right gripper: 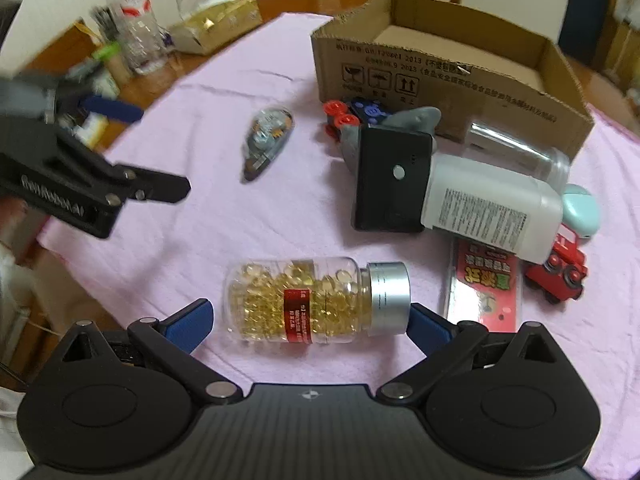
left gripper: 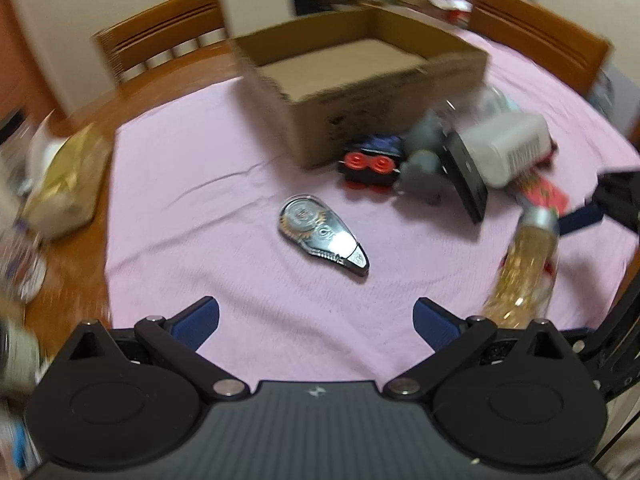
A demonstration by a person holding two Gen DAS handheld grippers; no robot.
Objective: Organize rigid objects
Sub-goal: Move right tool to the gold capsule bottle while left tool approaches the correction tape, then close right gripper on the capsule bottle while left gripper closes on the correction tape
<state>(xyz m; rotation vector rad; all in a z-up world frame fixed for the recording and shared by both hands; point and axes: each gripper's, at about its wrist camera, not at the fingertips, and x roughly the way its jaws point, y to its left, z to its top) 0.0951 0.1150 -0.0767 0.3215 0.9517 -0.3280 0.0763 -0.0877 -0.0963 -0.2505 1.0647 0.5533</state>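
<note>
My left gripper is open and empty above the pink cloth, short of a clear correction-tape dispenser, which also shows in the right wrist view. My right gripper is open, its blue fingers on either side of a lying bottle of yellow capsules with a silver cap. An open cardboard box stands at the back; it also shows in the left wrist view. Beside it lie a black device, a white bottle, a grey toy and a blue-red toy car.
A red toy truck, a flat red packet and a mint-green object lie at the right. A gold tissue box and a plastic water bottle stand on the wooden table beyond the cloth. Wooden chairs stand behind.
</note>
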